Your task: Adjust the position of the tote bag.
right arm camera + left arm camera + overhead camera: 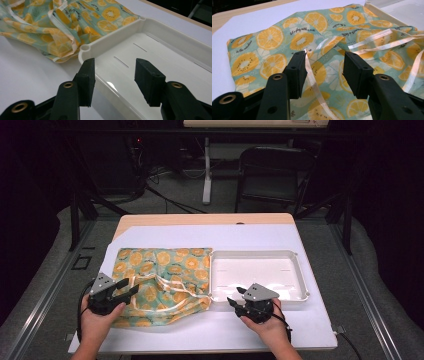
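**Currently: both grippers open, cloth bag on the table beside the tray**

Currently the left gripper (131,287) sits at the left edge of the orange-print cloth bag (162,280), jaws apart. In the left gripper view the left gripper (324,72) has the fabric under and beyond its jaws, nothing clamped. A pale ribbon (315,82) runs just beside the inner face of the left-hand jaw; contact can't be confirmed. More ribbon loops lie across the bag further out.

Right gripper (234,301) is over the near edge of the white tray (300,270), jaws apart, nothing between them. In the right gripper view the right gripper (113,77) looks across the tray's near rim into the tray (160,32), close to one rounded corner. Slots are visible in the tray floor.

Layout from the high view:
- Bag lies flat-ish and rumpled on the white sheet (250,237) covering the table (200,219), left of centre.
- Bag's right edge touches or nearly touches the tray's left wall; in the right gripper view the bag (60,27) bunches up against that corner.
- Tray sits right of the bag, on the same sheet.
- A hand (97,320) holds each gripper, forearms coming in from the near side.
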A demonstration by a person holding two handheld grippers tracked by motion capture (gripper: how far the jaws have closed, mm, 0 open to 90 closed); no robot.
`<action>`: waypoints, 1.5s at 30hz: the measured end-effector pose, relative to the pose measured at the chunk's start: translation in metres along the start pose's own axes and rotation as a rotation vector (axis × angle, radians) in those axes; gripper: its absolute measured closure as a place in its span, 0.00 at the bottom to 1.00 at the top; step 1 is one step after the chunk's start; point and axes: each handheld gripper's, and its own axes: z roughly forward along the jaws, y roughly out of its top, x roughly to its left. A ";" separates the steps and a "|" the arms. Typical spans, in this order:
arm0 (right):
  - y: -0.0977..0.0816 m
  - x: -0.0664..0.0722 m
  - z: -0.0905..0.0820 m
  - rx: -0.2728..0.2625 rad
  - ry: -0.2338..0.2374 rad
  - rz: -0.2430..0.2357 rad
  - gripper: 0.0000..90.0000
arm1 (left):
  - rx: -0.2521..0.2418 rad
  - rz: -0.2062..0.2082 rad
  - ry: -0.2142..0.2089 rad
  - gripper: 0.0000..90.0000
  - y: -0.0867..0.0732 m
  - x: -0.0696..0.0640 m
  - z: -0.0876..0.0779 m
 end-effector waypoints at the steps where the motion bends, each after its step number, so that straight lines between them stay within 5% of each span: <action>1: 0.000 0.000 0.000 0.000 0.000 0.000 0.55 | -0.003 0.008 -0.003 0.59 -0.001 0.000 0.000; 11: 0.007 0.003 0.004 -0.038 0.014 -0.011 0.57 | -0.032 0.036 0.012 0.56 -0.008 -0.003 -0.011; 22: 0.017 0.018 0.018 0.065 0.079 -0.080 0.66 | -0.016 0.049 -0.006 0.63 -0.013 -0.002 -0.025; 28: 0.029 0.029 0.021 0.064 0.122 -0.097 0.68 | 0.005 0.052 -0.020 0.65 -0.013 -0.003 -0.029; 38: 0.045 0.053 0.030 0.061 0.192 -0.175 0.77 | 0.004 0.050 -0.060 0.65 -0.012 -0.005 -0.030; 45: 0.042 0.054 0.027 0.033 0.197 -0.181 0.78 | 0.030 0.106 -0.109 0.67 -0.011 -0.015 -0.030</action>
